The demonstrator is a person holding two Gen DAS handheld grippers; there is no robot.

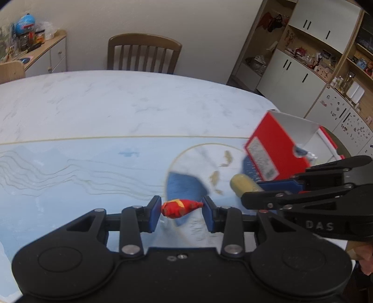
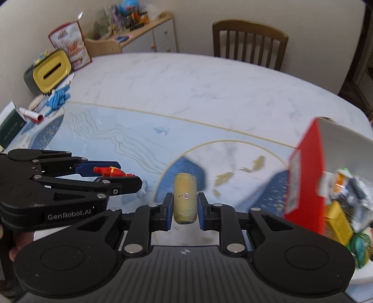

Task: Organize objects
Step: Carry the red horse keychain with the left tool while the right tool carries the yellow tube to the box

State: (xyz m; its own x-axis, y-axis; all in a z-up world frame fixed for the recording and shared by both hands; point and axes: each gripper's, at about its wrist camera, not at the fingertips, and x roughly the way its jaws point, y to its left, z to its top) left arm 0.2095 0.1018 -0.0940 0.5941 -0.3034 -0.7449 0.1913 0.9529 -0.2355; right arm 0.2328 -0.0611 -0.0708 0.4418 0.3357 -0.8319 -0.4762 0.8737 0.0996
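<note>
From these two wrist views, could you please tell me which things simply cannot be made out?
- Label on the red box: motion-blurred in the left wrist view.
- Packets inside the box: smeared and cut off by the right edge in the right wrist view.
- Red toy in the left tool: too small to identify.
- Yellow capsule in the right tool: its mark is unreadable.

Marble-look table (image 1: 116,102), wood chair (image 1: 143,53) behind, plain wall (image 1: 186,21), shelf unit (image 1: 303,58) rt

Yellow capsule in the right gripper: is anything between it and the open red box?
Nothing visible. The yellow capsule sits clamped in the right gripper; only bare table mat lies between it and the red box, which already holds packets.
</note>
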